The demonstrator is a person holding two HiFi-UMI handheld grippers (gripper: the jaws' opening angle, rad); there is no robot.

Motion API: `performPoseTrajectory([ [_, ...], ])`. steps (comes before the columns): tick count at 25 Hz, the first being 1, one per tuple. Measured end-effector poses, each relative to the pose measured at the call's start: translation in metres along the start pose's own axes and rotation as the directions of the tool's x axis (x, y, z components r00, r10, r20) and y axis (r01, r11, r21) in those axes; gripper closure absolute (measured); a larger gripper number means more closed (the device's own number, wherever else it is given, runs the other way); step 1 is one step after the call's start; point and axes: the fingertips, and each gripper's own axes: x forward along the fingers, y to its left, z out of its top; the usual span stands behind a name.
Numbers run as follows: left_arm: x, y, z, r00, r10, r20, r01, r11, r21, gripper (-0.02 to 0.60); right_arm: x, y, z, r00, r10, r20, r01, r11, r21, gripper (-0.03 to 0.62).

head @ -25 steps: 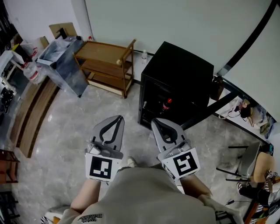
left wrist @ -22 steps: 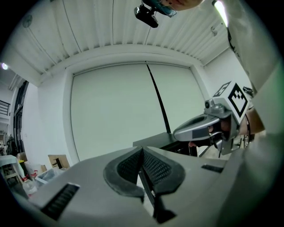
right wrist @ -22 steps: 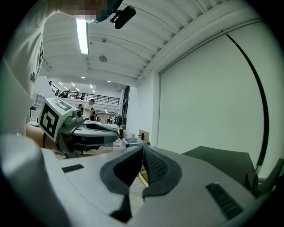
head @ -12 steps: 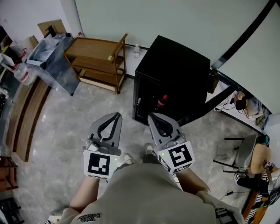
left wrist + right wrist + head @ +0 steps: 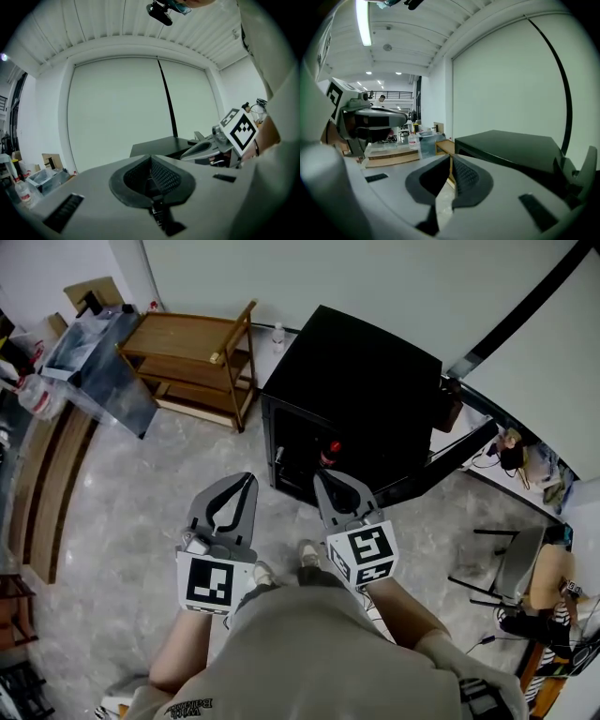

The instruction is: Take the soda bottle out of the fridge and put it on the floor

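Note:
The black fridge (image 5: pixel 361 381) stands on the floor against the wall, its door (image 5: pixel 450 463) swung open to the right. Inside its dark opening a soda bottle (image 5: pixel 330 453) with a red cap stands upright. My left gripper (image 5: pixel 247 480) hangs over the floor, left of the opening, jaws shut and empty. The right gripper (image 5: pixel 321 478) is shut and empty too, its tip just in front of the opening, below the bottle and apart from it. The left gripper view shows the left gripper (image 5: pixel 150 158) and the fridge top (image 5: pixel 159 144). In the right gripper view the right gripper (image 5: pixel 451 157) points past the fridge (image 5: pixel 511 145).
A wooden shelf cart (image 5: pixel 187 357) and a grey bin (image 5: pixel 94 357) stand left of the fridge. A small water bottle (image 5: pixel 277 334) is by the wall. A cluttered desk (image 5: pixel 525 465), a chair (image 5: pixel 511 568) and a seated person (image 5: pixel 553 587) are at right. My feet (image 5: pixel 281 568) are on grey floor.
I have stepped toward the fridge: it sits nearer and further left in the head view. Both grippers moved forward and down toward its opening, still shut.

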Motion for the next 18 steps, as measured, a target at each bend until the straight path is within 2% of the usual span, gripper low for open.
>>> performPoseTrajectory([
  [3,0.016,-0.002,-0.006,1.0,0.0,-0.027,0.001,1.0,0.015,0.575,0.017,-0.013,-0.019,0.999,-0.003,-0.038,0.003,1.0,0.016,0.589],
  [6,0.03,-0.004,-0.013,0.999,-0.006,-0.048,0.006,1.0,0.015,0.574,0.03,-0.031,-0.041,0.996,-0.047,-0.07,0.048,0.999,0.025,0.513],
  [9,0.043,-0.005,-0.021,0.998,-0.007,-0.061,0.008,1.0,0.016,0.574,0.044,-0.047,-0.064,0.991,-0.078,-0.106,0.082,0.996,0.03,0.508],
  [14,0.06,-0.005,-0.043,0.995,-0.001,-0.105,0.003,1.0,0.021,0.575,0.067,-0.07,-0.103,0.978,-0.125,-0.165,0.136,0.989,0.057,0.45],
  [18,0.069,-0.007,-0.059,0.99,-0.002,-0.142,0.007,0.999,0.036,0.574,0.084,-0.094,-0.133,0.96,-0.176,-0.216,0.205,0.971,0.12,0.431],
])
